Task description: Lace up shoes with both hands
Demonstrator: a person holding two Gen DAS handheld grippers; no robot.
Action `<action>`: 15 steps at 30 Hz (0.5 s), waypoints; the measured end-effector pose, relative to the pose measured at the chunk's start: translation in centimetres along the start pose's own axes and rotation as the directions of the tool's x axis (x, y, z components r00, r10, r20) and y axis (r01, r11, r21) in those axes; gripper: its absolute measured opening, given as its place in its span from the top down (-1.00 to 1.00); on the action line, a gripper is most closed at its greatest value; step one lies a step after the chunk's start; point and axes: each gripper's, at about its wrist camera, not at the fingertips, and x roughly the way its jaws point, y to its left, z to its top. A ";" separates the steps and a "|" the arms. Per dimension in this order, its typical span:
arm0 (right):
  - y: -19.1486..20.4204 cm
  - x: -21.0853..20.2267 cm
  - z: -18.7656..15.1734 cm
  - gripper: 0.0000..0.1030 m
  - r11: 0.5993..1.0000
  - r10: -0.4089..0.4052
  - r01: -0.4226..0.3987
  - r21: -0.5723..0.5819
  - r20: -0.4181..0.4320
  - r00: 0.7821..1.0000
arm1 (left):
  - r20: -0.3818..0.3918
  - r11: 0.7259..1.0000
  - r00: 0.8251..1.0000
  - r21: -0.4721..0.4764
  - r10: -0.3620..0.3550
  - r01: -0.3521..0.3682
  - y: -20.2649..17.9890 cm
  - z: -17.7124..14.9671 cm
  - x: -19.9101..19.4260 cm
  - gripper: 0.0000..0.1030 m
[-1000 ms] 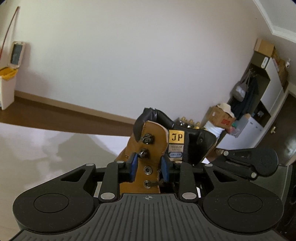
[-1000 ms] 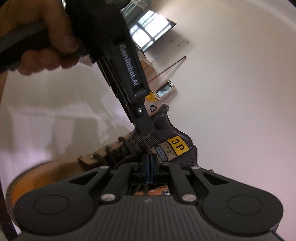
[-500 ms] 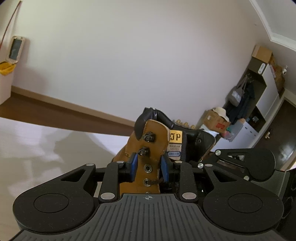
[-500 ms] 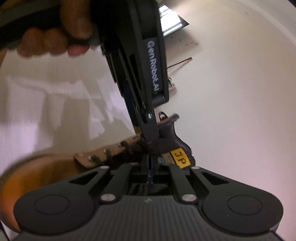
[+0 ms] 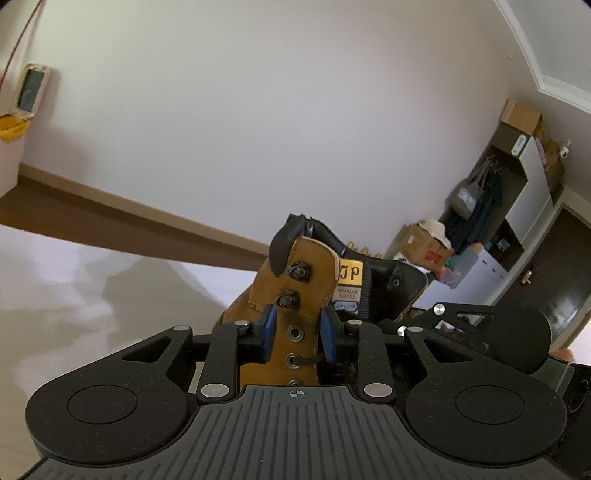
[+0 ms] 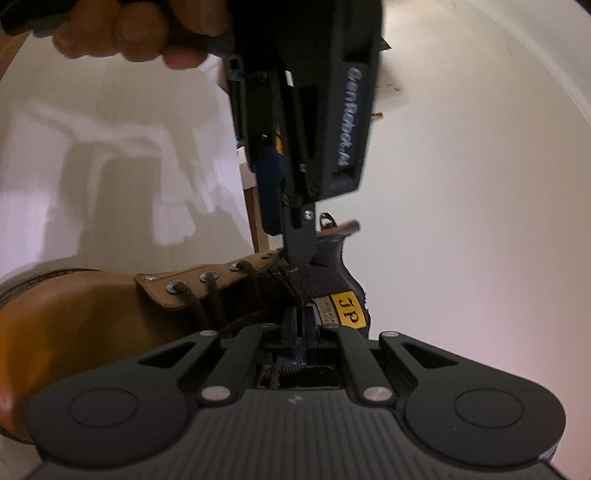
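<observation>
The boot (image 5: 295,295) stands at the lower centre of the left wrist view, its tan eyelet flap (image 5: 297,321) rising straight up between the blue pads of the left gripper (image 5: 296,334). That gripper is partly closed, and its pads clamp the flap on both sides, just below the two metal lace hooks. In the right wrist view the boot (image 6: 92,317) lies with its long axis across the frame, toe at the lower left, black collar at centre right. The right gripper (image 6: 298,326) is shut tight at the lower centre, directly over the tongue beside the yellow label (image 6: 349,310); a dark lace (image 6: 291,291) seems to run into its pads, though whether it is truly pinched I cannot tell. Laces already cross the lower eyelets. The hand (image 6: 140,33) holding the left gripper fills the upper left. The next threading likely turns on the right gripper, which sits nearer the lace, with the open eyelets up and left of it. The boot rests on a pale, glossy surface (image 5: 74,288); beyond are a white wall, a brown baseboard, and cluttered shelves with boxes at right.
</observation>
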 end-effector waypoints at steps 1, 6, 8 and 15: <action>0.5 0.5 0.1 0.93 1.000 0.000 0.000 -0.008 0.001 1.000 | 0.000 1.000 1.000 0.000 0.000 0.000 0.0 0.0 0.0 0.46; 1.1 1.1 -0.5 0.93 1.000 0.026 -0.026 0.003 0.022 0.999 | -0.001 1.000 1.000 0.002 -0.001 0.001 -0.1 -0.1 0.0 0.46; 0.5 0.7 -0.5 0.93 0.999 0.037 -0.038 0.026 0.031 0.999 | -0.001 1.000 1.000 0.003 -0.002 0.002 -0.1 -0.1 0.0 0.46; -2.2 -0.1 -1.6 0.93 0.981 0.099 -0.111 0.157 0.081 0.992 | -0.006 1.000 1.000 0.009 -0.005 0.005 -0.1 0.0 0.0 0.46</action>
